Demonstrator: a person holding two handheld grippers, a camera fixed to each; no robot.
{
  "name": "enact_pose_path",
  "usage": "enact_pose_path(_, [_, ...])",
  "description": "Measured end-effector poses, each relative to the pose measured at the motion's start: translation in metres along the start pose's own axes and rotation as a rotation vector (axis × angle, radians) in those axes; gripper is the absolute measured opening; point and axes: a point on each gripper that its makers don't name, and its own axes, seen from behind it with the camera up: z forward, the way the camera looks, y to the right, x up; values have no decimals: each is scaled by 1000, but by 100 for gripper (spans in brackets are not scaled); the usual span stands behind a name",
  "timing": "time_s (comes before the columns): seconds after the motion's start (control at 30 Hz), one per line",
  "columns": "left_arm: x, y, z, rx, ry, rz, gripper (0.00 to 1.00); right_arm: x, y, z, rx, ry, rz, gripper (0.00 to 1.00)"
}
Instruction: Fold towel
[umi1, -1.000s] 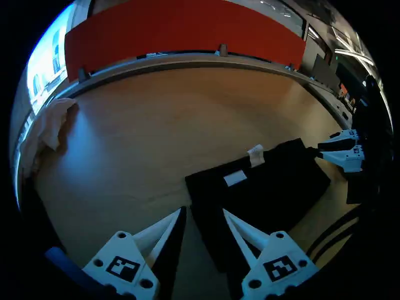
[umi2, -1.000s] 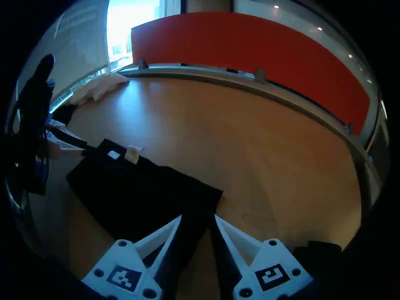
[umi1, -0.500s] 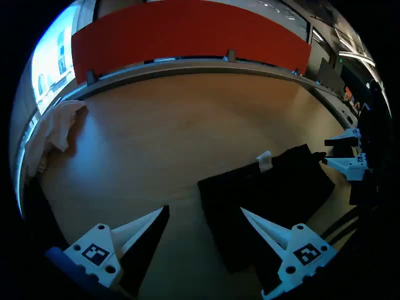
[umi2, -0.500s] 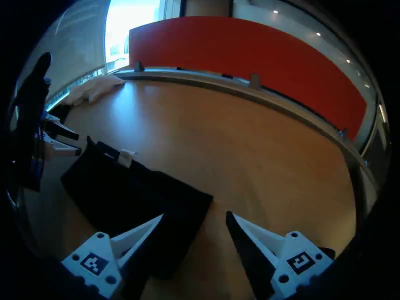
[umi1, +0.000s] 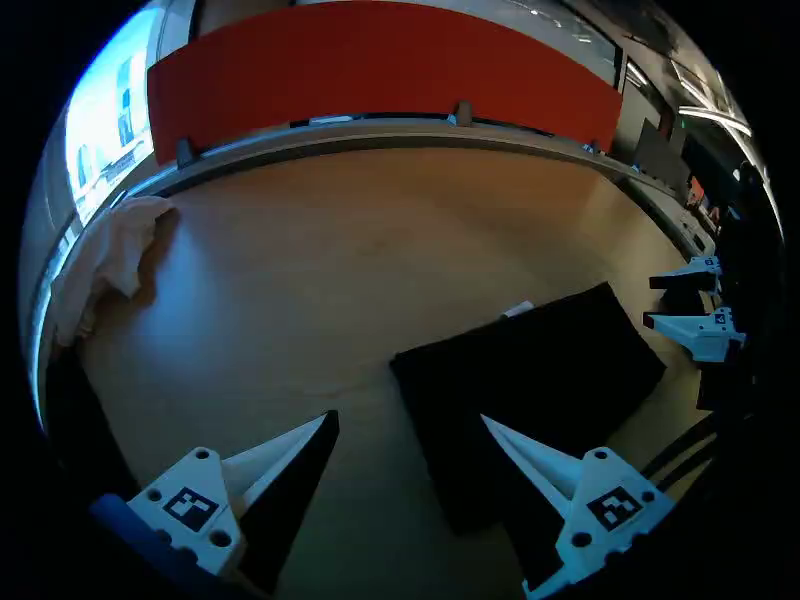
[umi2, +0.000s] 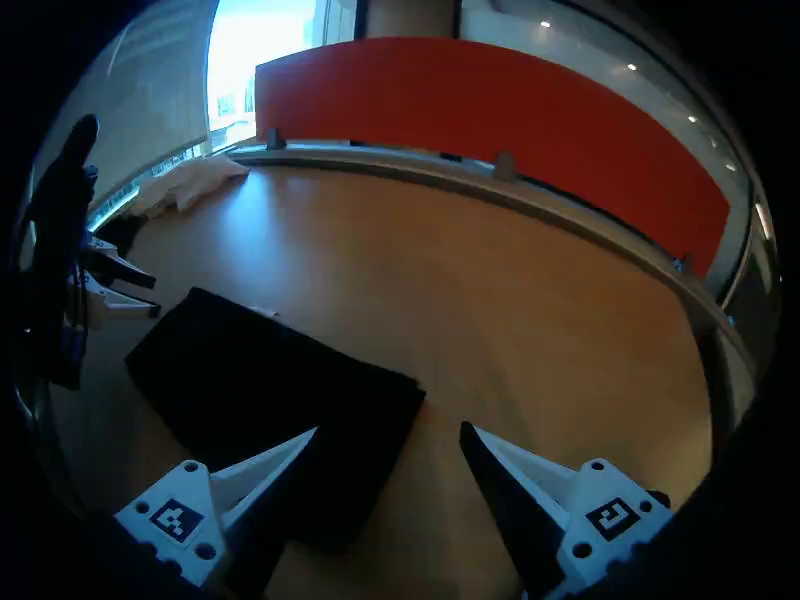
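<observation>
Towel (umi1: 530, 370) corner now lies flat.

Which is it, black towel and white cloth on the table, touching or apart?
Apart. The left gripper view shows bare wooden tabletop between the black towel and the white cloth.

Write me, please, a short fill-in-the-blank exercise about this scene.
1. The folded towel lying flat on the wooden table is ____ in colour.
2. The left gripper and the right gripper are both ____, with nothing between their fingers.
3. The panel standing along the table's far edge is ____.
Missing words: black; open; red.
</observation>
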Motion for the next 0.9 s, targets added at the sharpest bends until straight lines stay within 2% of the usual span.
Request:
enact_pose_path(0.6, [-22,3,-18,11,-11,-24,94,-20,-5,-27,-1,-4,17,100])
enact_pose_path(0.9, [-30,4,-24,15,-16,-28,94,-28,-7,-33,2,-7,19,100])
